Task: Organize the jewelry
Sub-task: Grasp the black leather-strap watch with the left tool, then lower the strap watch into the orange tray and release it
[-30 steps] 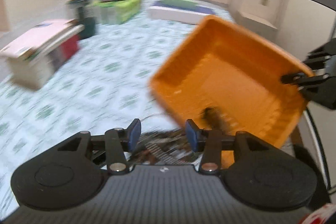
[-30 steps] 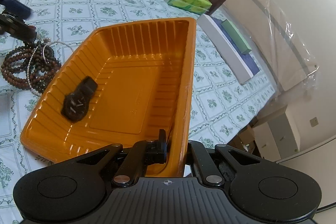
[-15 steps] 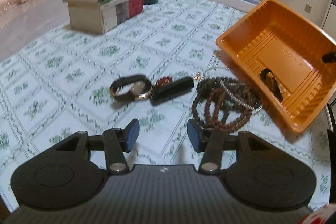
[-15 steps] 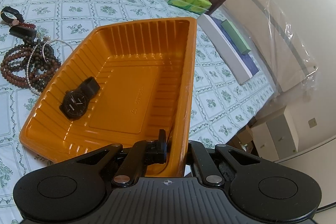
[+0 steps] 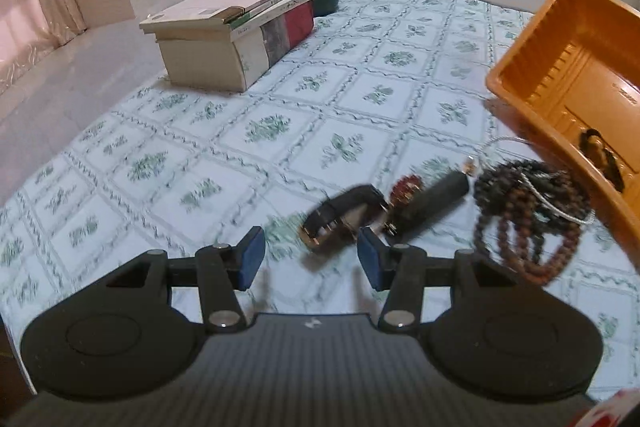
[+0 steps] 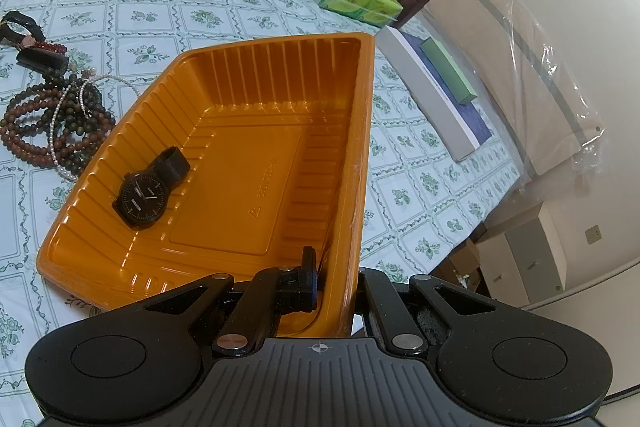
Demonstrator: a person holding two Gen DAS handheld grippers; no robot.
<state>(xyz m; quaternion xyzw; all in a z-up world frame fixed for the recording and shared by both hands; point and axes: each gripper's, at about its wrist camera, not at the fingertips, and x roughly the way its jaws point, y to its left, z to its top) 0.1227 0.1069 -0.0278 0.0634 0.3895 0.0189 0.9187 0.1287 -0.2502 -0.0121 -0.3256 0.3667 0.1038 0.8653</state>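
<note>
Tray (image 6: 280, 163) being pinched at its near rim, tilted, by the right gripper (image 6: 332, 291), black watch (image 6: 150, 193) already lying inside. Left gripper (image 5: 311, 259) spread and empty, nearing the brown-strapped watch (image 5: 340, 217) on the tablecloth (image 5: 224, 147), just left of the beads (image 5: 528, 219). Worth centring both pads across the strap, clear of the dark tube (image 5: 432, 201) to its right, before closing.
</note>
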